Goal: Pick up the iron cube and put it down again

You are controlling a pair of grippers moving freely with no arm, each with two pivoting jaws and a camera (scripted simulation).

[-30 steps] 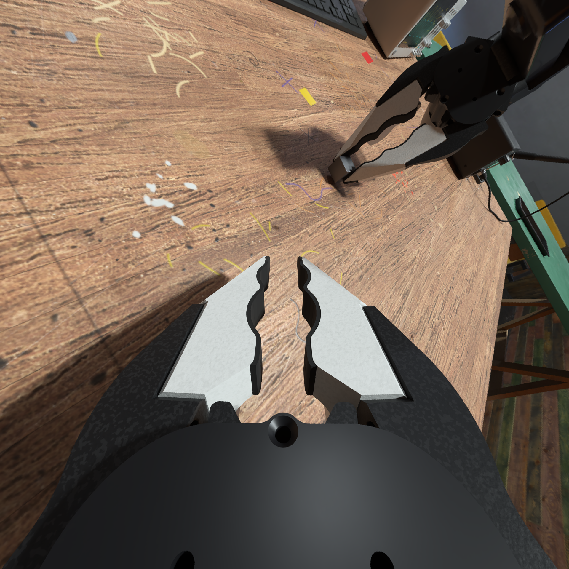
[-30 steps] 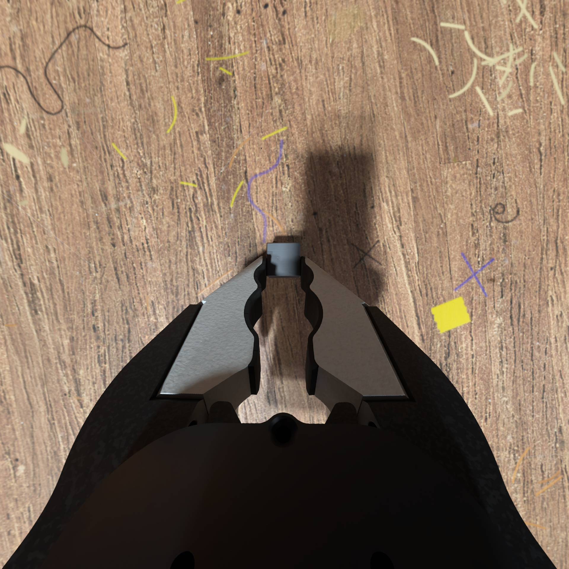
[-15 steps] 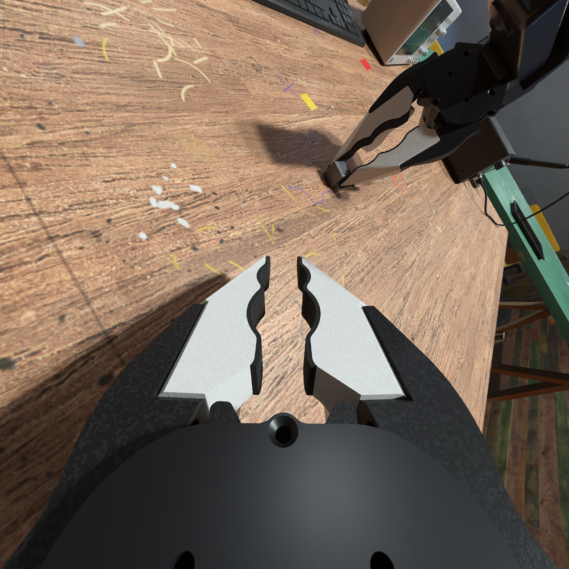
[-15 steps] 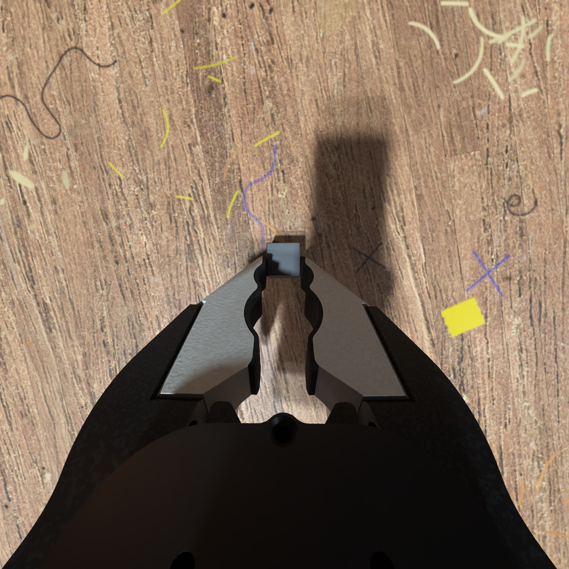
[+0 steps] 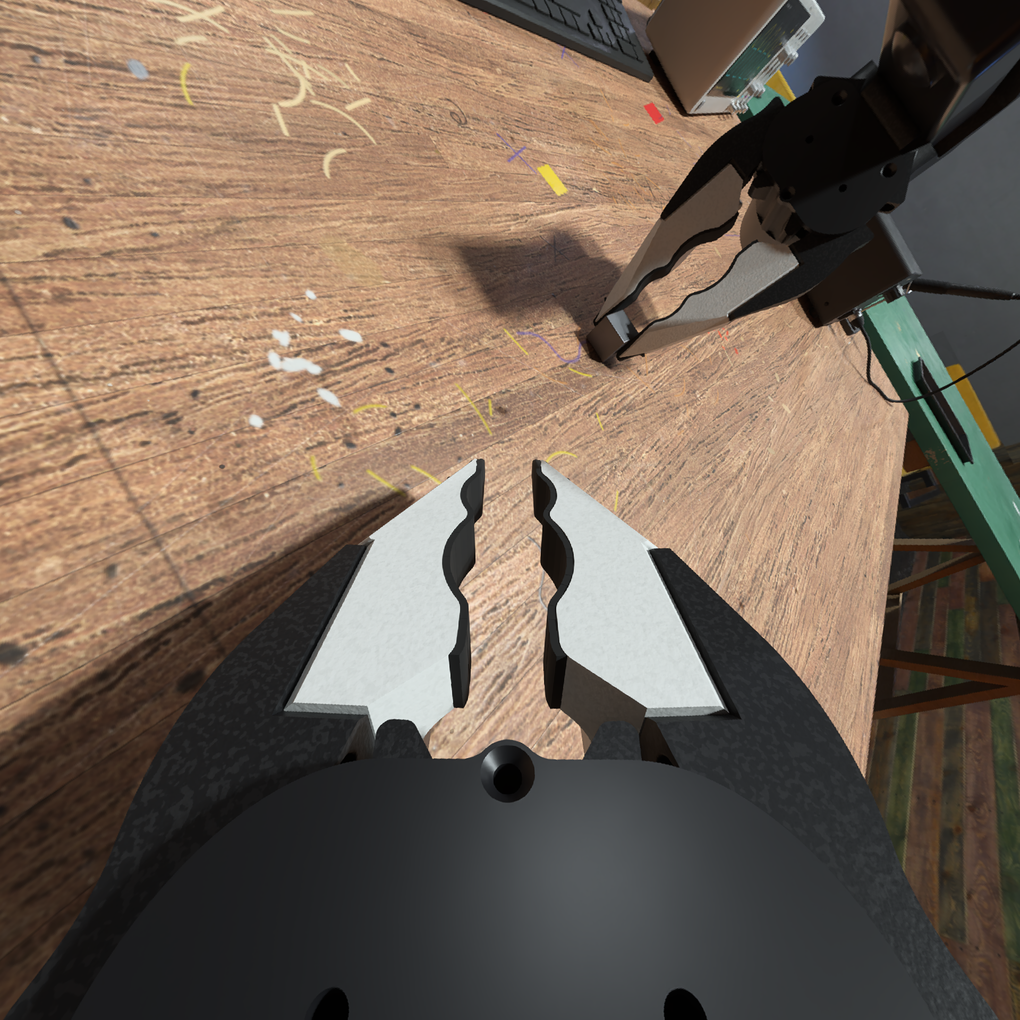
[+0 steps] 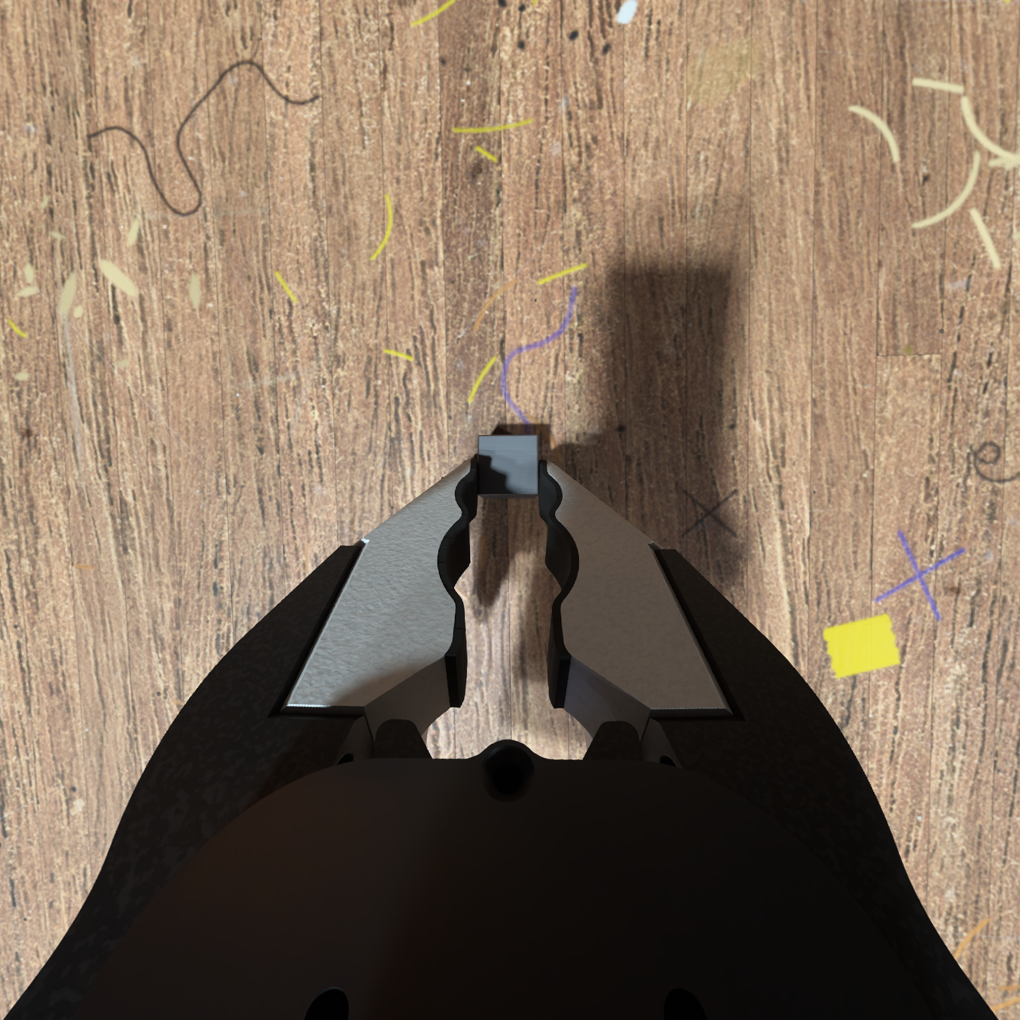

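The iron cube (image 6: 506, 458) is small, dark grey and square. My right gripper (image 6: 508, 481) is shut on it and pinches it between the fingertips, over the wooden table (image 6: 221, 441). The gripper's shadow lies apart to the right, so the cube hangs a little above the wood. The left wrist view shows the right gripper (image 5: 614, 346) at the upper right, tilted down, with the cube (image 5: 607, 333) at its tips close to the table. My left gripper (image 5: 508, 469) is open and empty, low over the table and nearer its front.
A black keyboard (image 5: 574, 27) and a beige instrument box (image 5: 728, 49) stand at the far edge. A dark box (image 5: 861, 281) and a green beam (image 5: 949, 419) lie past the table's right edge. A yellow tape patch (image 6: 861, 646) is right of the cube.
My right gripper has risen with the cube still in it; the table looks farther off and the shadow has drawn away. My left gripper has barely moved.
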